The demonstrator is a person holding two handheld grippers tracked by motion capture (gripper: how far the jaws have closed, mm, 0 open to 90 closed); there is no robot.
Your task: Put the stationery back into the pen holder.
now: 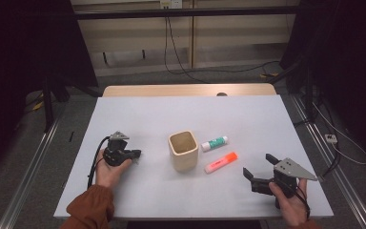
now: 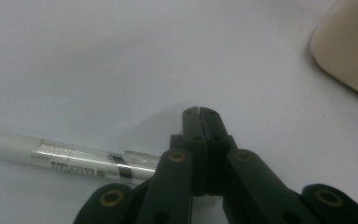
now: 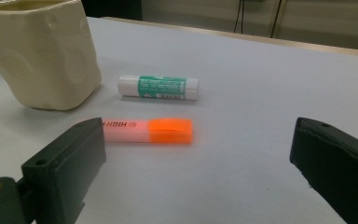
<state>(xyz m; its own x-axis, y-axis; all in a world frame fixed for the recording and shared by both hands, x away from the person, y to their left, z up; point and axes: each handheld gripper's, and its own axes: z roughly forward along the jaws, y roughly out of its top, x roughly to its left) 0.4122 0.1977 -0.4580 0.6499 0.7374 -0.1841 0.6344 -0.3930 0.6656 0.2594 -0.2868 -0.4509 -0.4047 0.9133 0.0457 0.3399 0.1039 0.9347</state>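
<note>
While the right hand-held gripper (image 3: 196, 163) gapes empty, the orange plastic highlighter (image 3: 148, 130) lies just ahead, the green-labelled glue stick (image 3: 158, 87) beyond; closing askew could skid it. The left hand-held gripper (image 2: 198, 112) is clenched empty.

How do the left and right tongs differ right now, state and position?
The left tongs are shut with nothing between them; the right tongs stand wide open. The left tongs sit beside a white pen; the right tongs face the orange highlighter. Both rest low over the table, holding nothing.
</note>
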